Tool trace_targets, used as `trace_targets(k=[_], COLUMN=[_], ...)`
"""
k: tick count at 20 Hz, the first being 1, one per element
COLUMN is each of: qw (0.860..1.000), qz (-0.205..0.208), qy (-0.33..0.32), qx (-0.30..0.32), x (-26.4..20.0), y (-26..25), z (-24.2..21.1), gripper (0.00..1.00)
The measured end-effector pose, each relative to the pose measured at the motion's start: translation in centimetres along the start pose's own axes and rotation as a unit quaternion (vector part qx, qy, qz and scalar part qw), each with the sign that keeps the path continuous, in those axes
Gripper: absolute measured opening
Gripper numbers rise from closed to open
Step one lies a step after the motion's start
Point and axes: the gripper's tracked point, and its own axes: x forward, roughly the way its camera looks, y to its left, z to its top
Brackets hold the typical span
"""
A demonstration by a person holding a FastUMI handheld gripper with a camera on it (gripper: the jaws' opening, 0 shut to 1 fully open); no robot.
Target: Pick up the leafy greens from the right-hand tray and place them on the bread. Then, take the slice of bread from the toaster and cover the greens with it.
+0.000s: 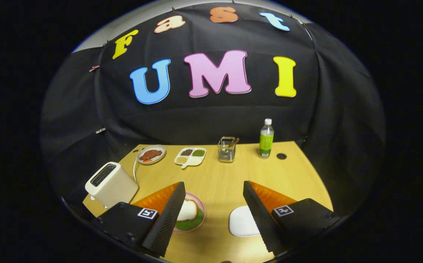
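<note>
The tool (214, 219) is open and holds nothing. On the pink plate (201, 215) near the front edge of the bench (215, 175), bread (188, 210) lies over the leafy greens (191, 224). The white tray (242, 221) lies beside it, and the toaster (111, 183) stands at the left edge.

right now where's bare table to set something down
Bare wood lies between the open jaws, bordered by the pink plate and white tray, up to the condiment dish and wire caddy. The back row and the toaster side are crowded.
</note>
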Motion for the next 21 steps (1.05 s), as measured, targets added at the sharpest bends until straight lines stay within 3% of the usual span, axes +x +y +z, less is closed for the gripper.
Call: trace_targets(k=[5,11,16,21], qw=[0.995,0.989,0.989,0.990], qz=[-0.042,-0.093,-0.108,-0.098], qy=[-0.087,-0.117,-0.105,-0.098], qx=[0.002,0.018,0.009,0.001], x=[-5.8,-10.8,-11.5,-10.2], y=[-1.5,-3.0,-2.7,-0.9], z=[5.4,6.4,4.6,4.3], gripper=[0.98,0.98,0.98,0.98])
